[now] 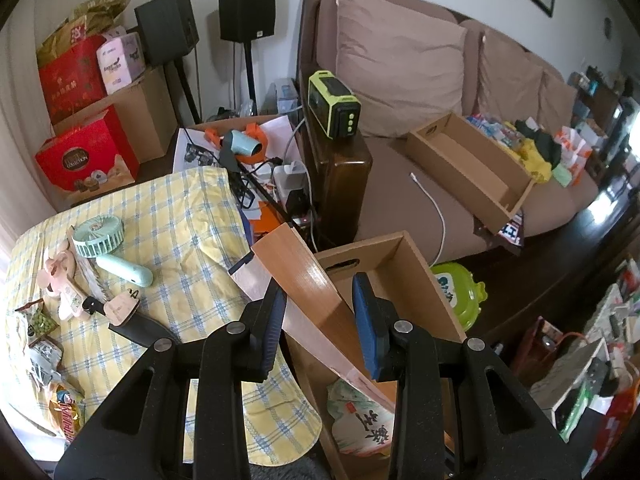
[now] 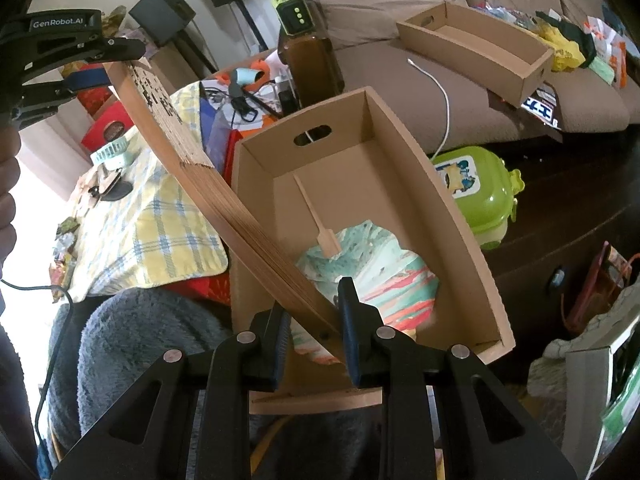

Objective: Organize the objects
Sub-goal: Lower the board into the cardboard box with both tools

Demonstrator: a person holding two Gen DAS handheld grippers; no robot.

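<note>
Two hand-held grippers (image 1: 320,312) (image 2: 314,320) clamp folded wooden fan (image 2: 224,196) over cardboard box (image 2: 452,200).

A brown sofa (image 1: 420,200) runs along the wall with tan cushions (image 1: 396,60) propped against its back. A green and black power station (image 1: 334,104) sits on the wooden armrest (image 1: 344,176), and a white cable (image 1: 438,216) trails over the seat. Two black speakers (image 1: 246,10) stand on stands in the corner, beside stacked red gift boxes (image 1: 86,156). A lime green plastic case (image 2: 478,194) lies on the dark floor (image 2: 568,216).
</note>
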